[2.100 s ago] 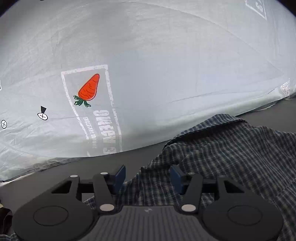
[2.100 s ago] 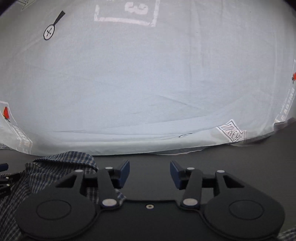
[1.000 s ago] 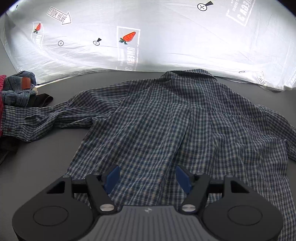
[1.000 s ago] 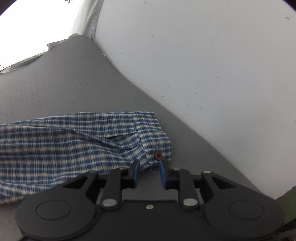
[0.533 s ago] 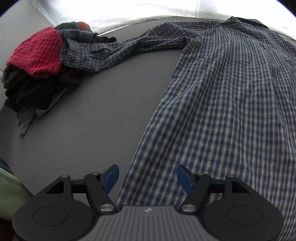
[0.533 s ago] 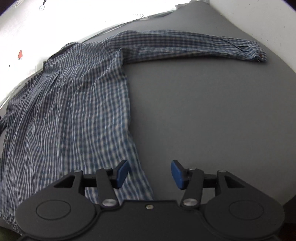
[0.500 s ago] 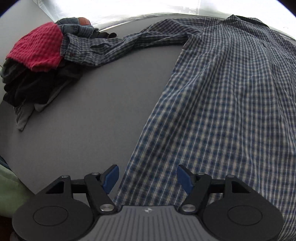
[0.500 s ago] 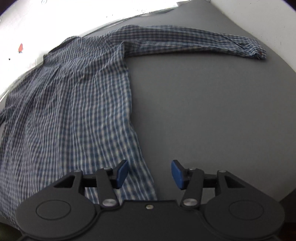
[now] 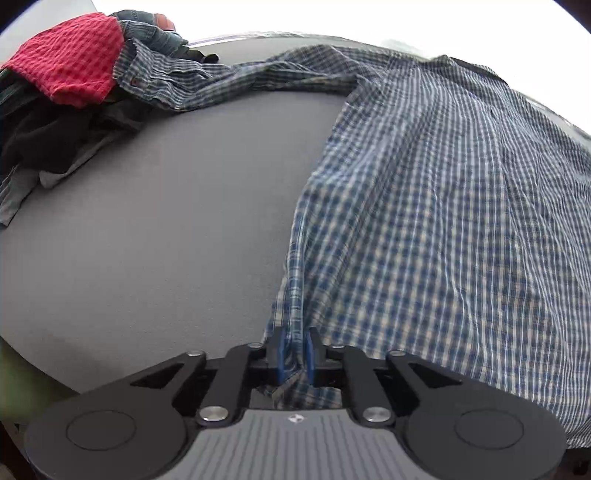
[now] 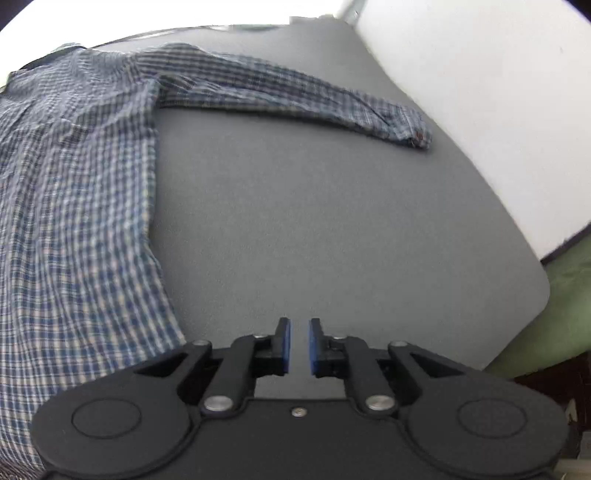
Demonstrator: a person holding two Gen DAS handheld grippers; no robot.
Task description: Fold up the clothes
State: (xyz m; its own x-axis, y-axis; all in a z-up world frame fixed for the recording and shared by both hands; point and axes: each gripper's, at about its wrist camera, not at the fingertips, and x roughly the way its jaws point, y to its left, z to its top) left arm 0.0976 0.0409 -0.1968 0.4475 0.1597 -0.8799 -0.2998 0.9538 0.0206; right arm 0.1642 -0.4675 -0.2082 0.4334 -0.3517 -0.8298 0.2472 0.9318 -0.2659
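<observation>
A blue plaid shirt (image 9: 424, 221) lies spread on the grey table (image 9: 147, 221). My left gripper (image 9: 295, 350) is closing at the shirt's near left hem corner, with the fabric bunched between its blue pads. One sleeve (image 9: 221, 85) runs to the far left onto a heap of clothes. In the right wrist view the plaid shirt (image 10: 74, 203) fills the left side and its other sleeve (image 10: 295, 99) stretches right to a buttoned cuff (image 10: 413, 133). My right gripper (image 10: 299, 345) is closing over bare table just right of the hem, a narrow gap left and nothing between its pads.
A heap of clothes with a red checked cloth (image 9: 62, 74) and jeans (image 9: 155, 29) sits at the far left. A white wall (image 10: 480, 92) borders the table on the right. The table's rounded corner (image 10: 535, 280) drops off to a green surface (image 10: 561, 314).
Both grippers' jaws have narrowed from wide apart. The left one now has the shirt's hem corner between its pads. The right gripper has shifted right, off the shirt's edge.
</observation>
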